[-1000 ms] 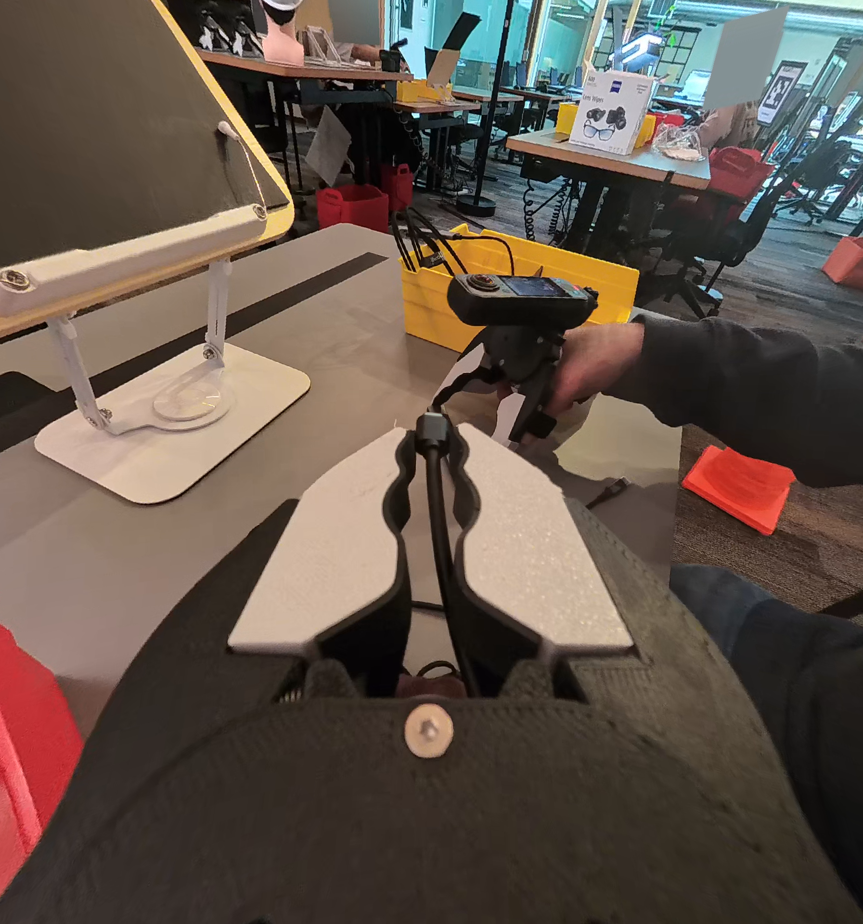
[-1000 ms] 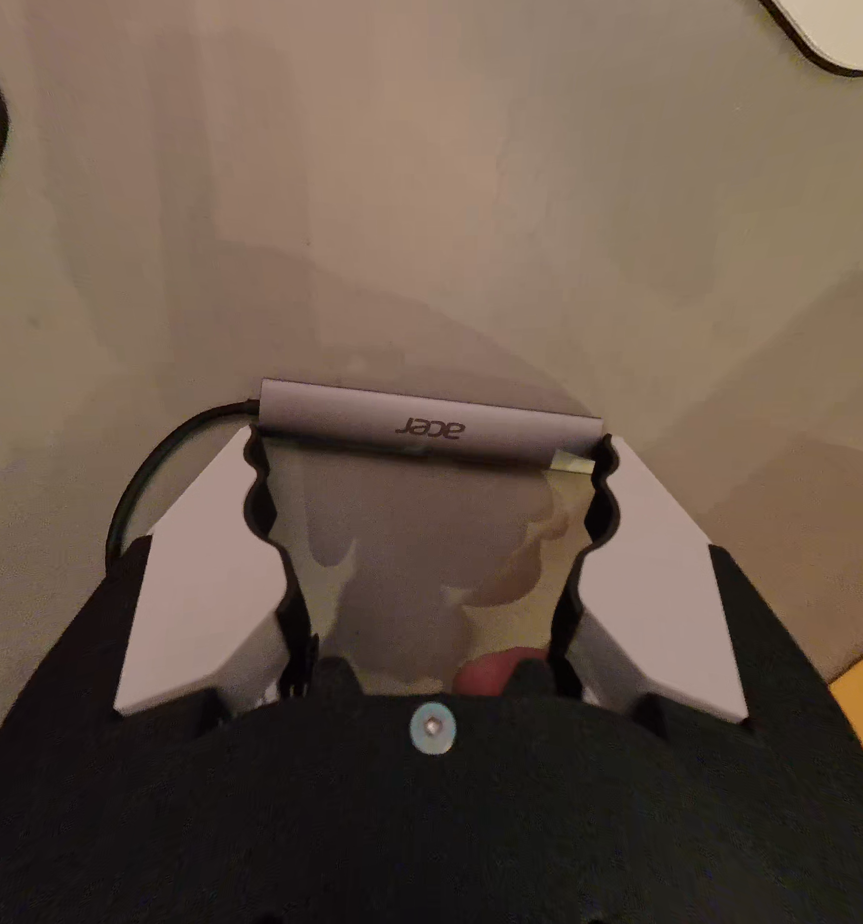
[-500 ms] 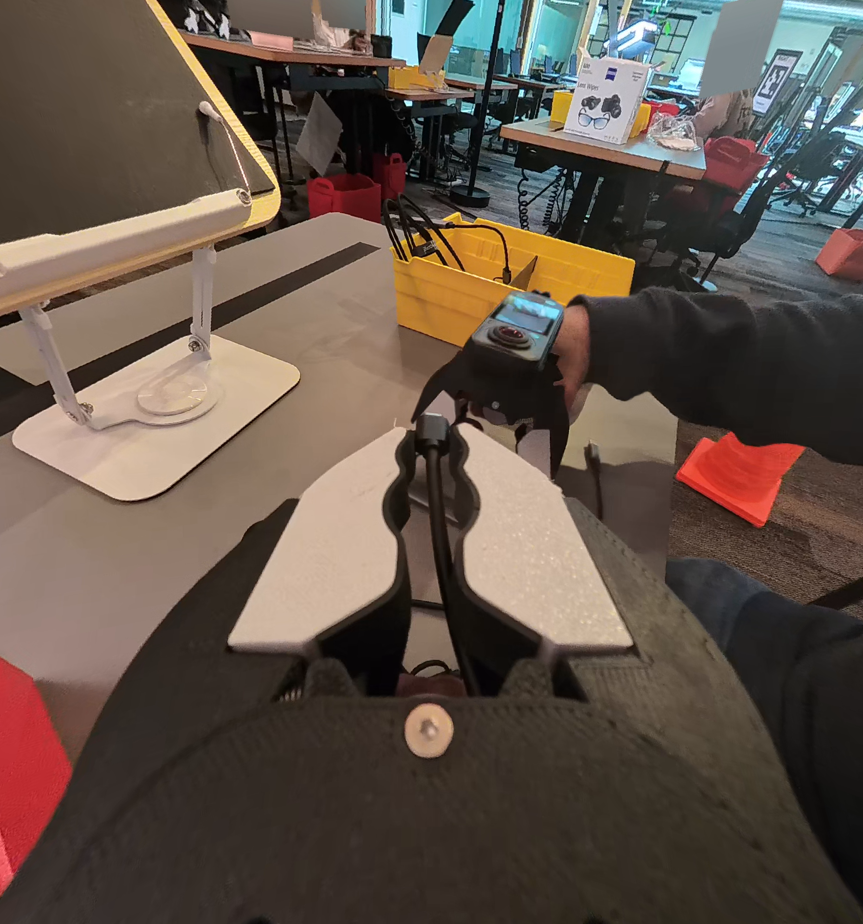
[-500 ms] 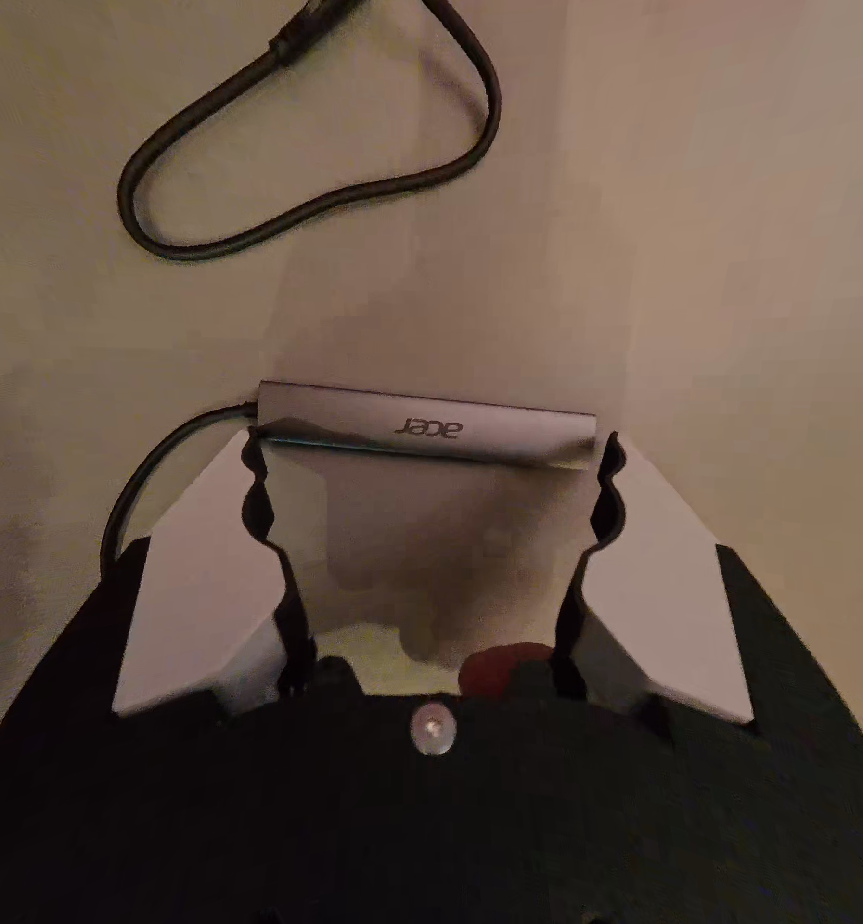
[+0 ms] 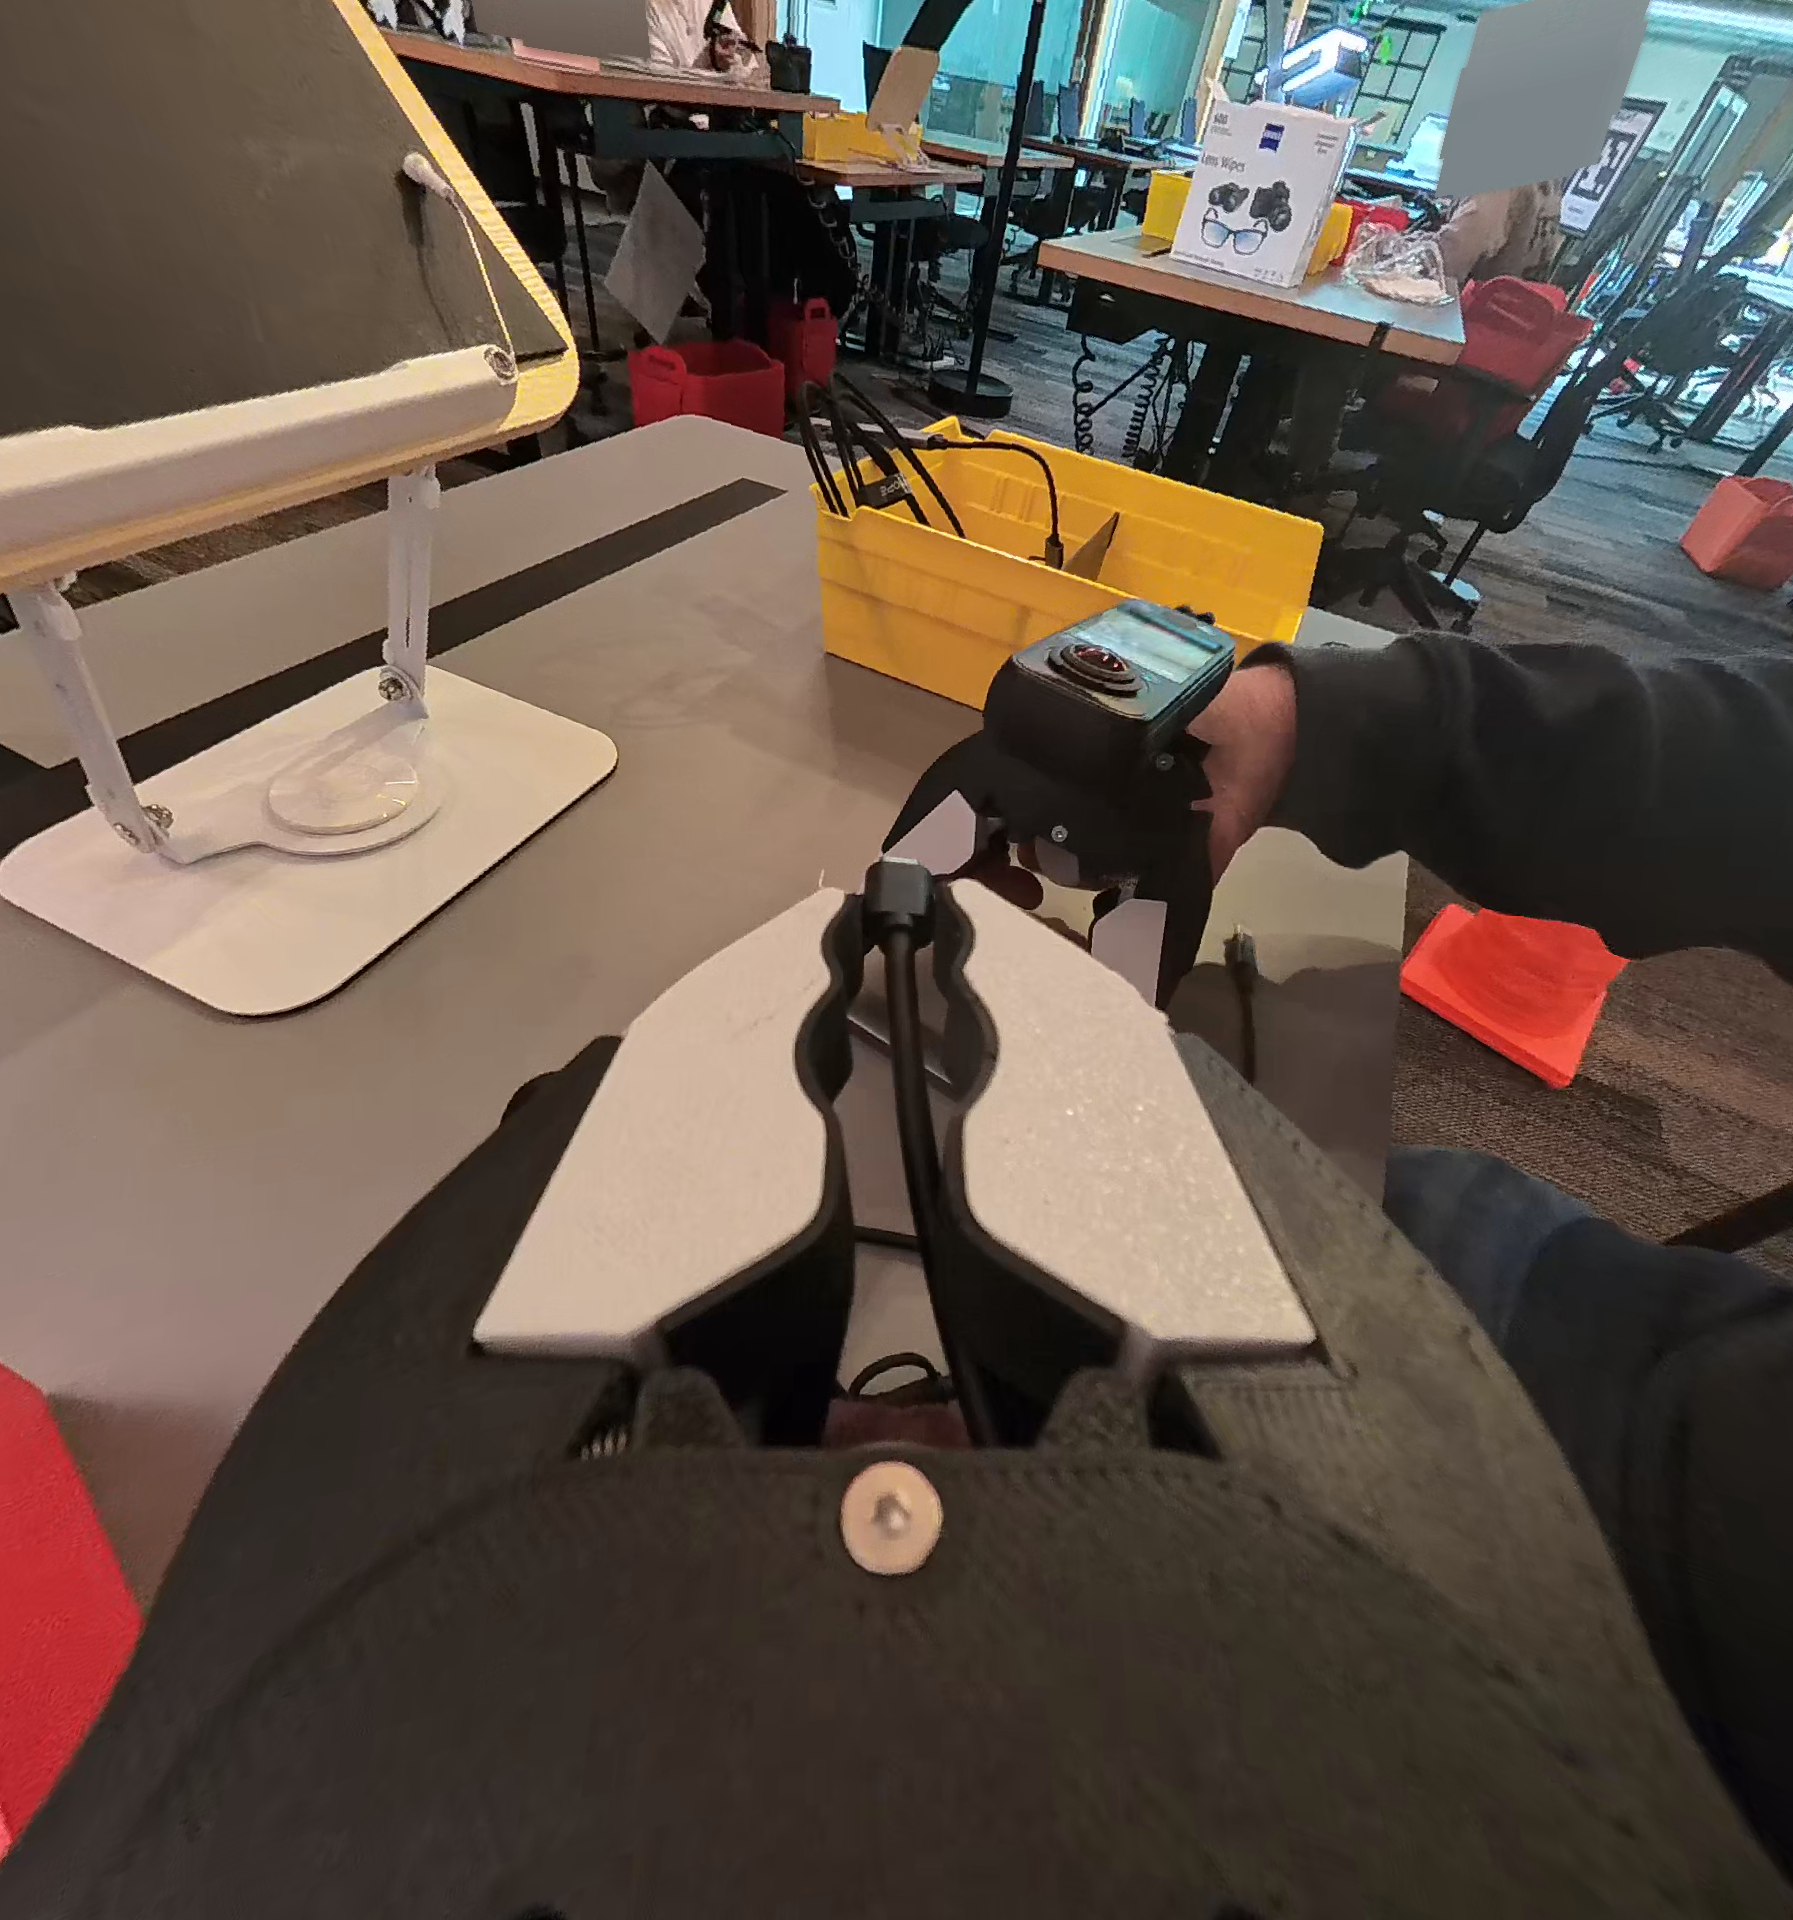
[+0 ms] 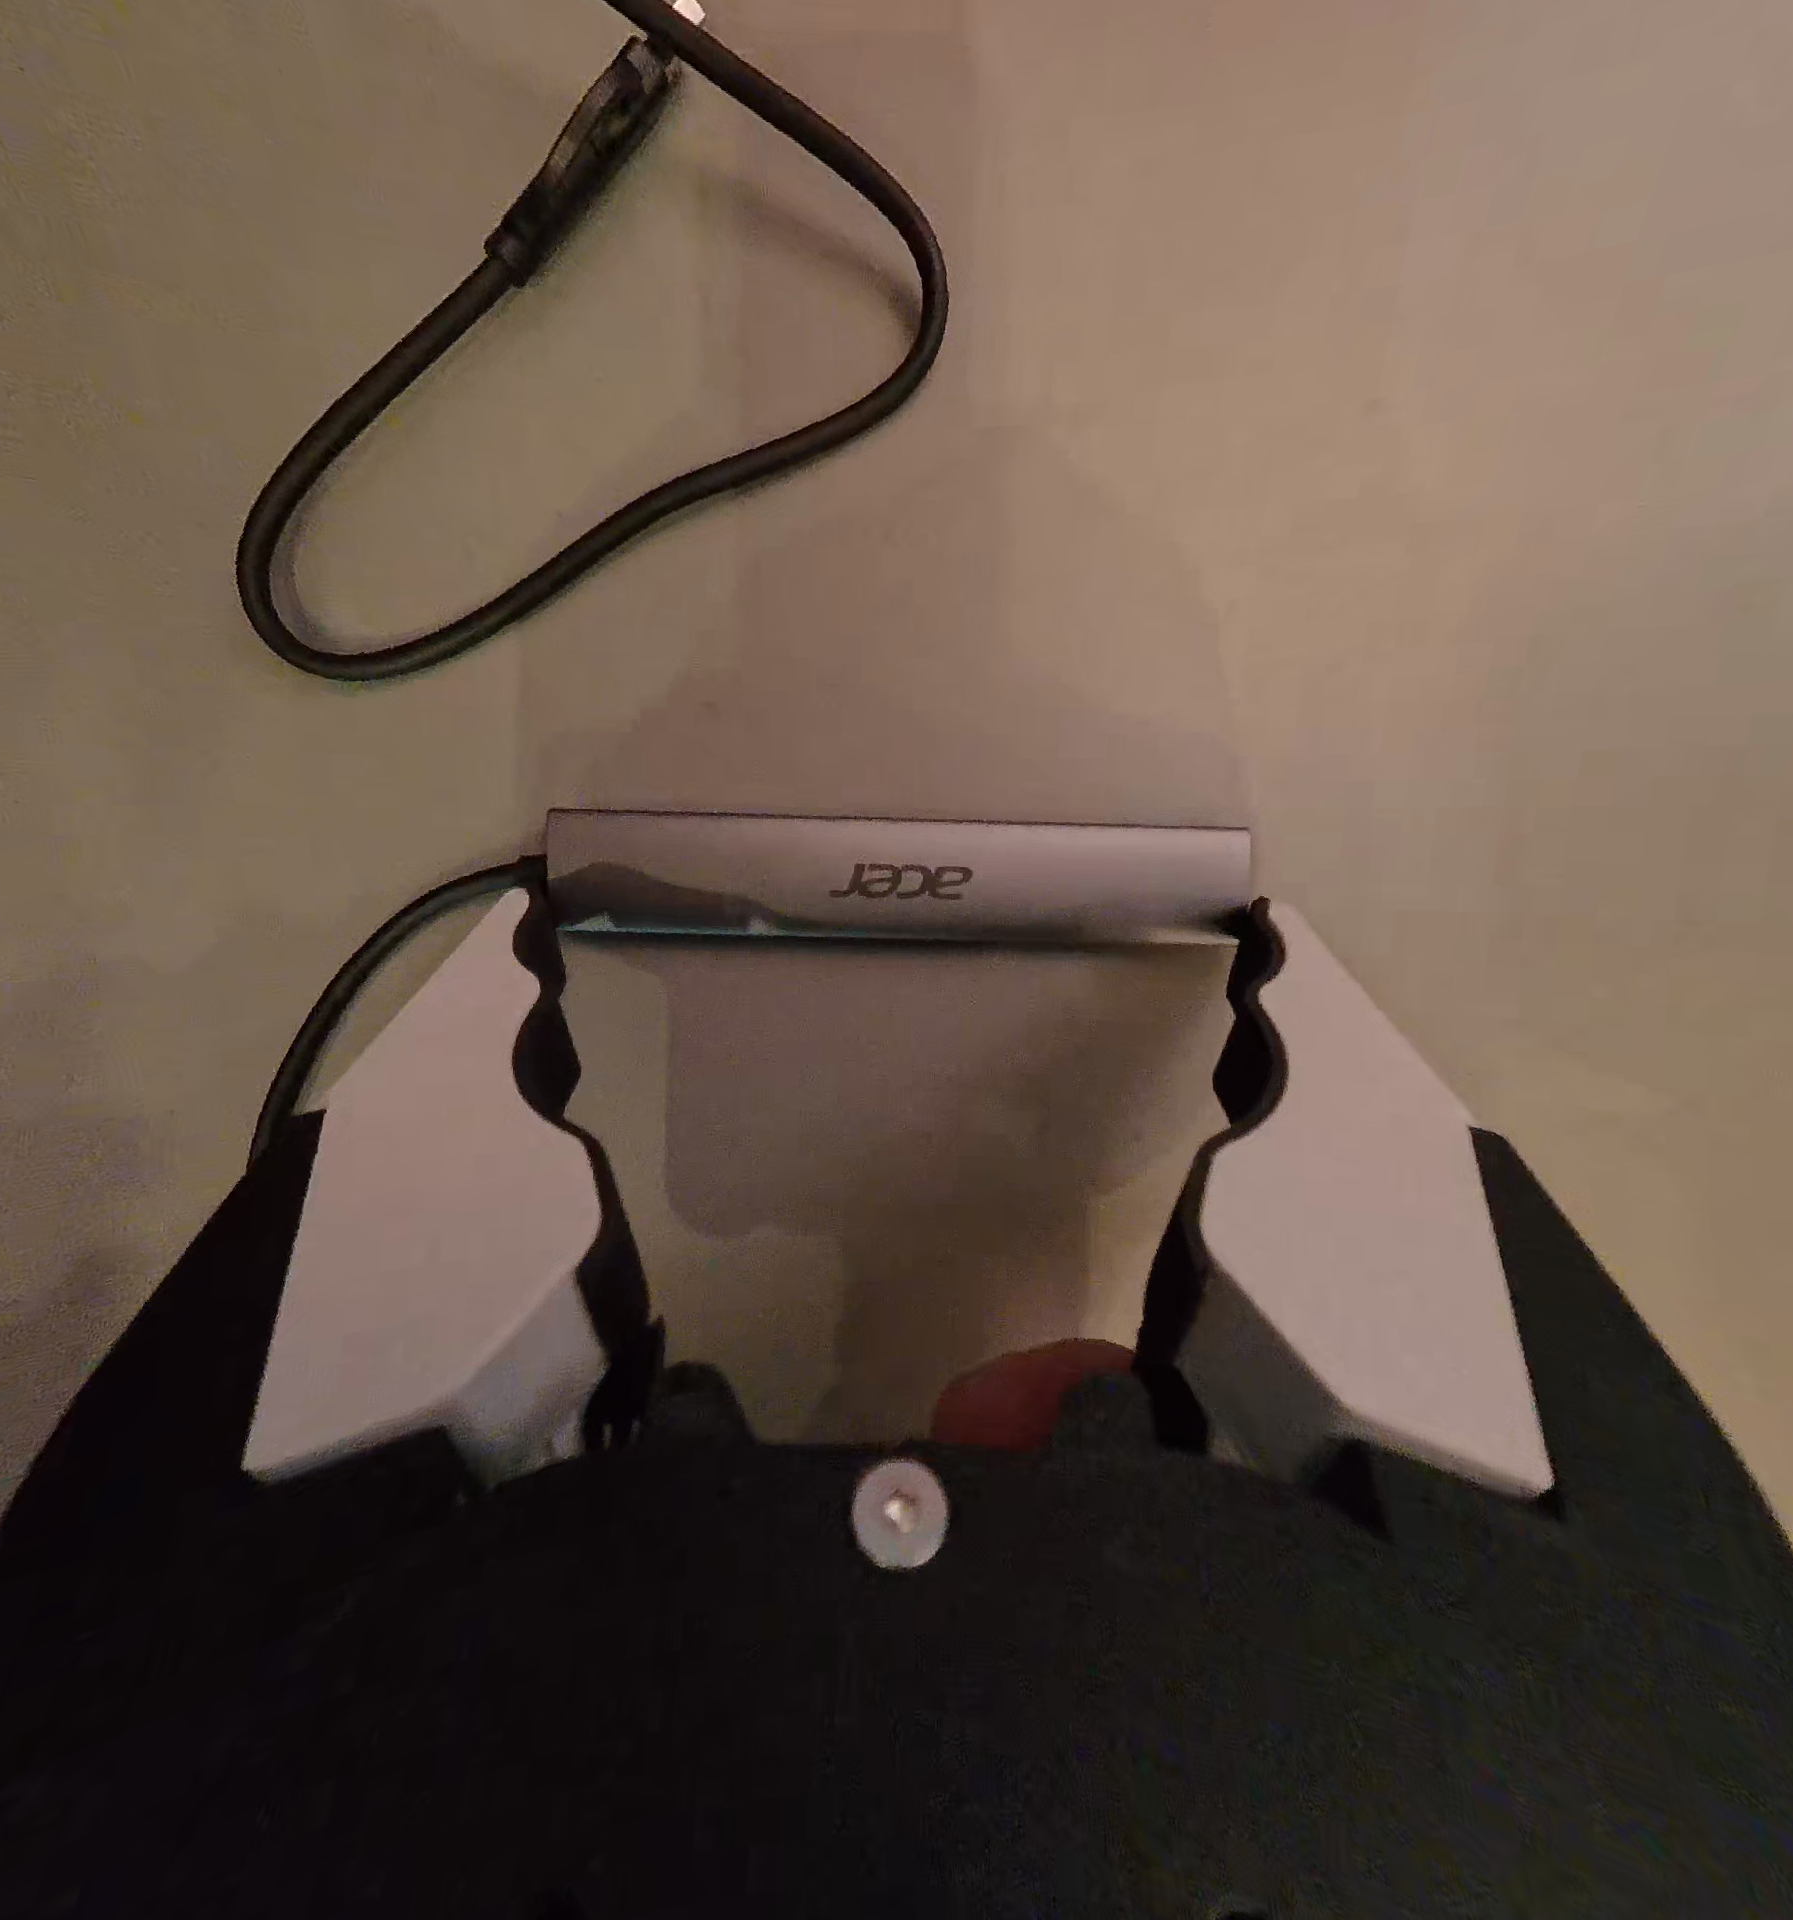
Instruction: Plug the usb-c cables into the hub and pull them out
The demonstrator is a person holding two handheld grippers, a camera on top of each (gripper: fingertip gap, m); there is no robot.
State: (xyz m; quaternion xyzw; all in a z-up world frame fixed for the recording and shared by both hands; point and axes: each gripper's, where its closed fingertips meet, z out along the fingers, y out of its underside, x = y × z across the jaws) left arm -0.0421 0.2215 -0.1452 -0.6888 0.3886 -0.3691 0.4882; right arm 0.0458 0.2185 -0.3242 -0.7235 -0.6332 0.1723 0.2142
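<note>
Yellow bin (image 5: 985, 613) behind; left gripper (image 5: 900, 902) pinches cable (image 5: 907, 1039), right gripper (image 6: 892, 920) clamps hub (image 6: 897, 871).

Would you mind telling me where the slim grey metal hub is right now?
In the right wrist view, the slim grey metal hub is gripped end to end by the right gripper, above the grey table.
</note>
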